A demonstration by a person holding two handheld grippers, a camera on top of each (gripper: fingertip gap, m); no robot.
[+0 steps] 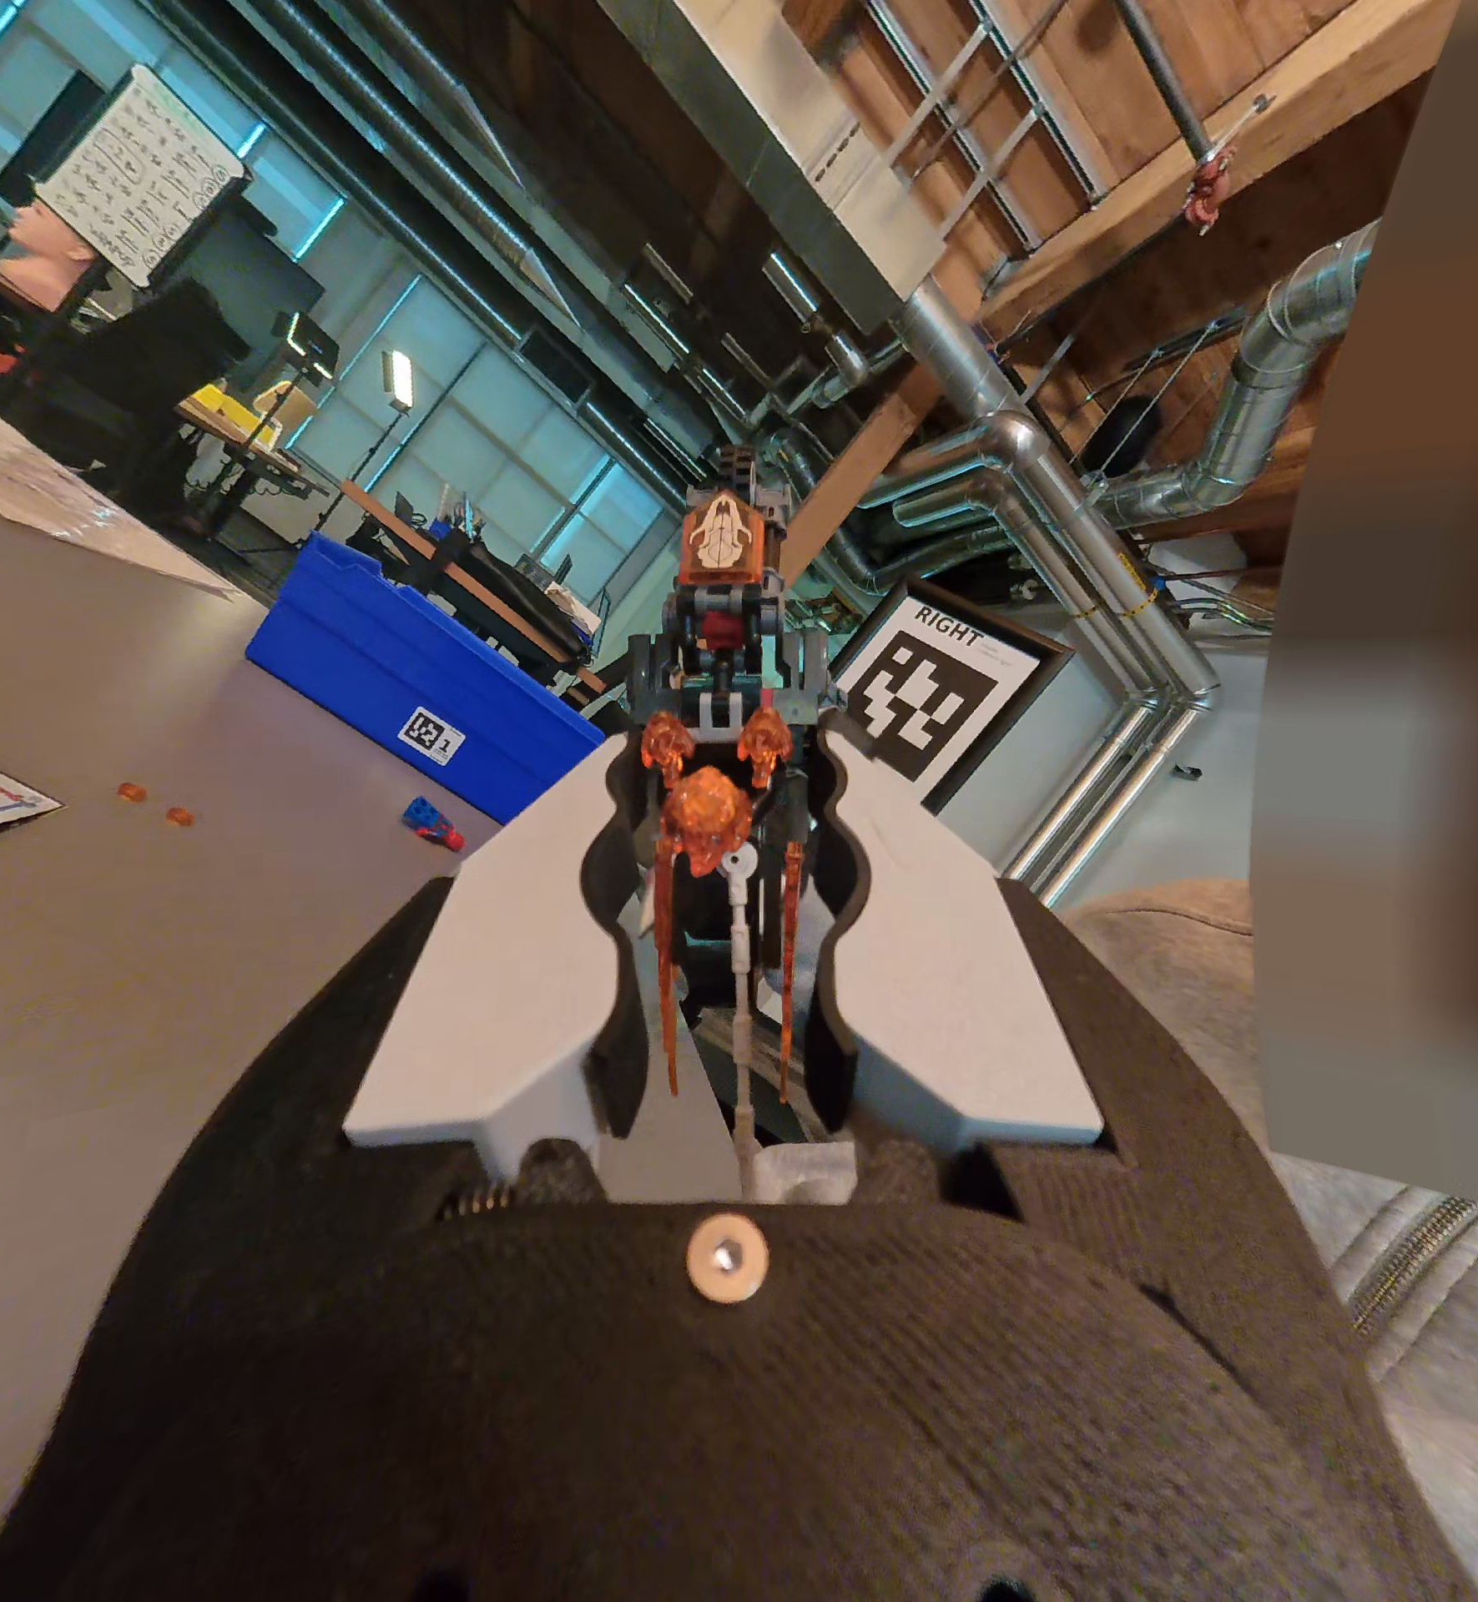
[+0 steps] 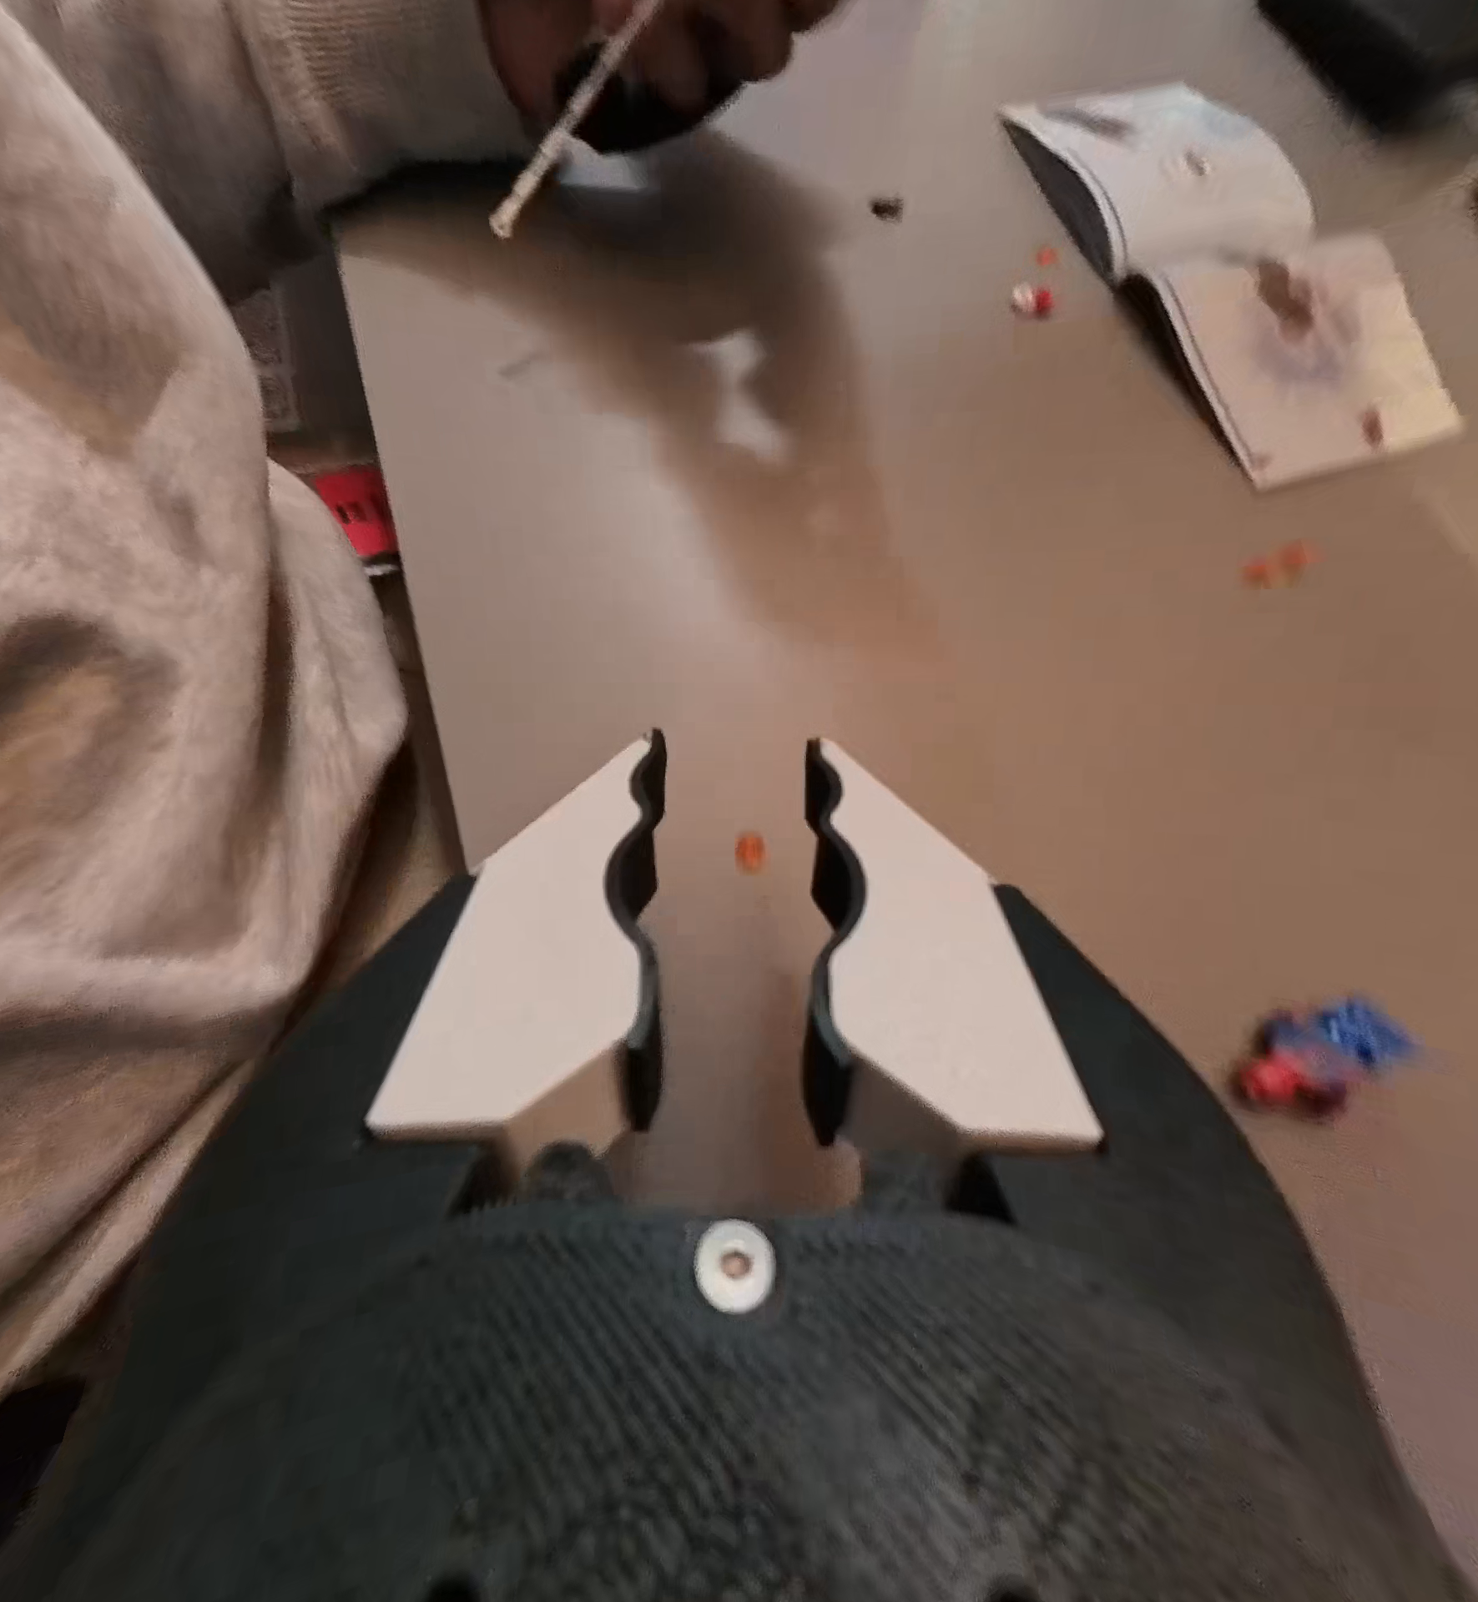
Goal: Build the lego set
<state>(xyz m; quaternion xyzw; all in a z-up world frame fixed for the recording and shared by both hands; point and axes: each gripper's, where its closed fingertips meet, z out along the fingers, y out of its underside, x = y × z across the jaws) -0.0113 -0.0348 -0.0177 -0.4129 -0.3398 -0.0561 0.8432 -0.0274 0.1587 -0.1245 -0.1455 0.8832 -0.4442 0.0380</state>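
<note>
In the left wrist view my left gripper (image 1: 722, 745) is shut on a dark lego model (image 1: 722, 659) with an orange printed block on top, clear orange flame pieces and a white rod, held up in the air and tilted. In the right wrist view my right gripper (image 2: 735, 745) is open and empty above the tan table (image 2: 1021, 780), with a small orange stud (image 2: 749, 849) lying between its fingers. A blue and red lego piece (image 2: 1316, 1058) lies to the right. The view is blurred.
An open instruction booklet (image 2: 1238, 286) lies at the far right, with small orange studs (image 2: 1273, 568) and a red and white piece (image 2: 1032, 299) near it. A blue bin (image 1: 423, 693) stands on the table. A person's beige sleeve (image 2: 111, 607) fills the left side. About 25 centimeters separates my left fingertips from my right.
</note>
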